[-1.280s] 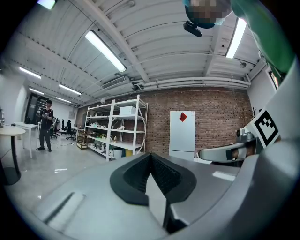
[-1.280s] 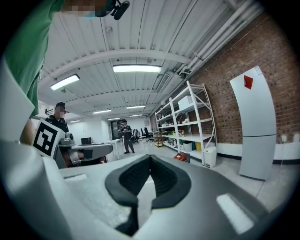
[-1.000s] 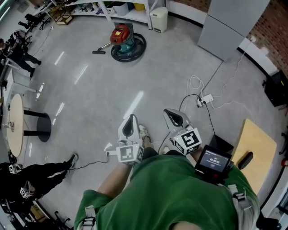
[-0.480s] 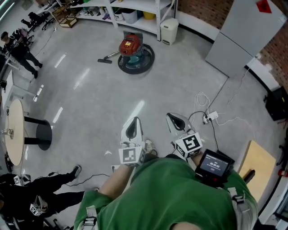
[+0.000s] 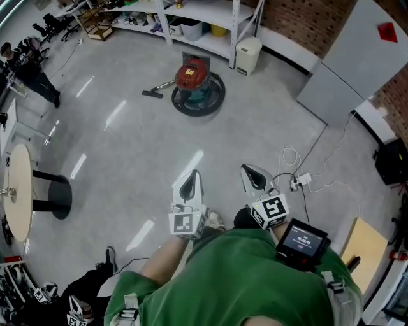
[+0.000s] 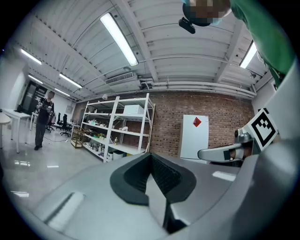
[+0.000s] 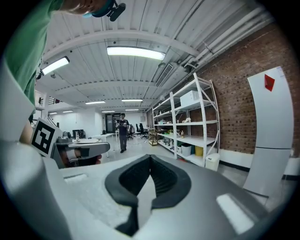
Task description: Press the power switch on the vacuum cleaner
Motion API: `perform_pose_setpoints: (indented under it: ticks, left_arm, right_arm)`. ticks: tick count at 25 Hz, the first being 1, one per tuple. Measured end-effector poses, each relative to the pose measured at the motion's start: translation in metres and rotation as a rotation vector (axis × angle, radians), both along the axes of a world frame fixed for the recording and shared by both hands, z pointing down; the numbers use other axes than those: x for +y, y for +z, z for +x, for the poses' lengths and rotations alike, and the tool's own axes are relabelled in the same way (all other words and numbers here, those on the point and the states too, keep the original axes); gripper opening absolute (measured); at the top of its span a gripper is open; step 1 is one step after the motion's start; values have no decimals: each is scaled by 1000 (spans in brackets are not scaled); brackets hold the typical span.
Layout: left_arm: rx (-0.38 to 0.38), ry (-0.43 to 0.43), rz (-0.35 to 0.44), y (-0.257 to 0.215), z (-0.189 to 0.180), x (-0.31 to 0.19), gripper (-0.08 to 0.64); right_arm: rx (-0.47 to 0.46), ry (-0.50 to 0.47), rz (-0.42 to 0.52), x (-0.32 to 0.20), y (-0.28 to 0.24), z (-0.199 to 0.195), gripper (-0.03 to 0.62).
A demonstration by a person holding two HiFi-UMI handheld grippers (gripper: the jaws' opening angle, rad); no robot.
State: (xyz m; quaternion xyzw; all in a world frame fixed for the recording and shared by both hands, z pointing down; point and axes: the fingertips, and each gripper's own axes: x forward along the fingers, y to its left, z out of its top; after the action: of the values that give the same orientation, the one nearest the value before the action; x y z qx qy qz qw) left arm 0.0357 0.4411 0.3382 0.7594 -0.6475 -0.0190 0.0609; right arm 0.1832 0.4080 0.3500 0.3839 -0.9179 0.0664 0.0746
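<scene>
Grey polished floor (image 5: 127,146) holds a red vacuum cleaner (image 5: 192,79) near white shelving (image 5: 203,14).

**Floor stock, counted from the head view**

- Vacuum cleaner (image 5: 193,81): one, standing at twelve o'clock.
- Grippers: two are showing, the left gripper (image 5: 190,175) and the right gripper (image 5: 248,170).
- Shelving unit (image 5: 207,11): one, running along behind at twelve o'clock.
- White bin (image 5: 248,54): one, sitting at one o'clock.
- Pale cabinet (image 5: 357,60): one, standing at two o'clock.
- Power strip (image 5: 298,182): one, lying at three o'clock.
- Small screen (image 5: 299,238): one, glowing at four o'clock.
- Wooden board (image 5: 366,245): one, lying at four o'clock.
- Round table (image 5: 18,191): one, standing at nine o'clock.
- Bystanders: two are showing, a standing person (image 5: 32,75) at ten o'clock and a partly shown person (image 5: 89,286) at seven o'clock.
</scene>
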Motion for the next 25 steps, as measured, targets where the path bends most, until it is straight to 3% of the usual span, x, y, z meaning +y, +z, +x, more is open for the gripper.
perform_pose_setpoints:
  ticks: [7,25]
  left_arm:
    - [-5,9,-3,3,-7,-58,8]
    - [-56,-175,-11,-2,19,-225,8]
  right_arm:
    - [-14,-11,1,-65,3,-9,2]
    - [-78,-178,-14,-255,5,6,2]
